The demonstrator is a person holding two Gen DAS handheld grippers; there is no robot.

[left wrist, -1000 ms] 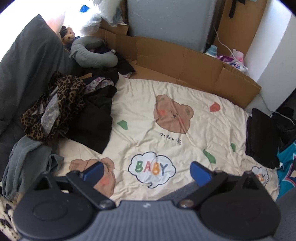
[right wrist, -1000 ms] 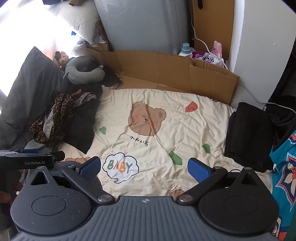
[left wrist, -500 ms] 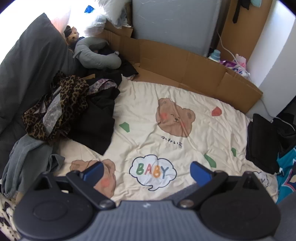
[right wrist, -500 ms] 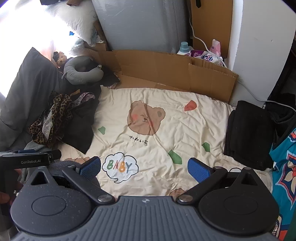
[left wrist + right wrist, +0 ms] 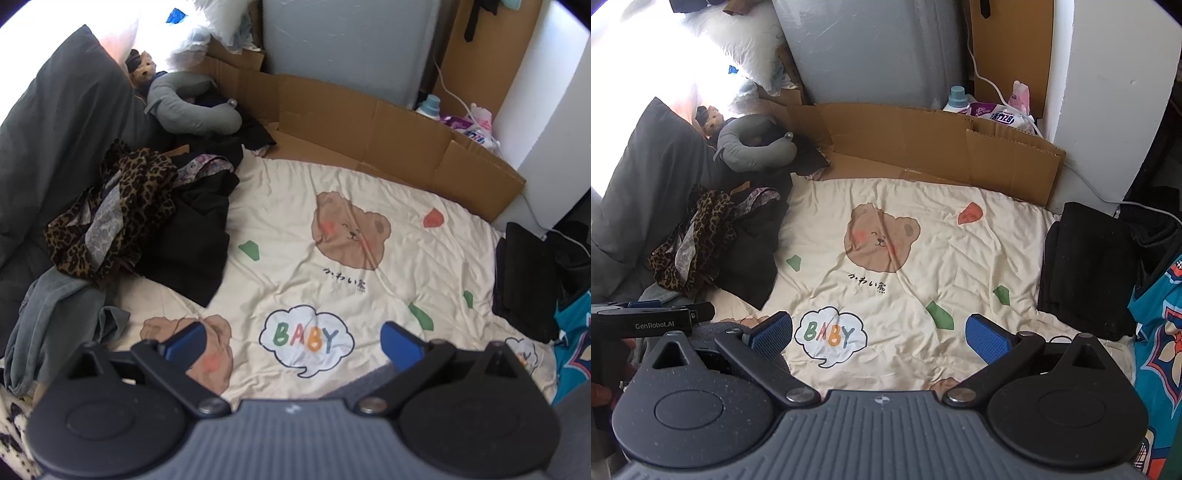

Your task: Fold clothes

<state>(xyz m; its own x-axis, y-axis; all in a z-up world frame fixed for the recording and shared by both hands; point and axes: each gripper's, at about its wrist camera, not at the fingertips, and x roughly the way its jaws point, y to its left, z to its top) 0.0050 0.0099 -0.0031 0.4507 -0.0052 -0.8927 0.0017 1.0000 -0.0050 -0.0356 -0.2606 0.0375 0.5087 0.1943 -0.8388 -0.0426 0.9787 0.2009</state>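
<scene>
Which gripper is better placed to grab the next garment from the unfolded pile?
Probably the left gripper: the leopard-print garment and pile lie on its side; the open right gripper sits farther away.

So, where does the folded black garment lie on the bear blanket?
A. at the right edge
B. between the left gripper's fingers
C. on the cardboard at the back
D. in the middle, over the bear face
A: the folded black garment rests at the right edge of the bear blanket.

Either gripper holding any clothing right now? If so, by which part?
Nothing held. The left gripper and right gripper are both open over the bear blanket, with no cloth between their fingers.
</scene>
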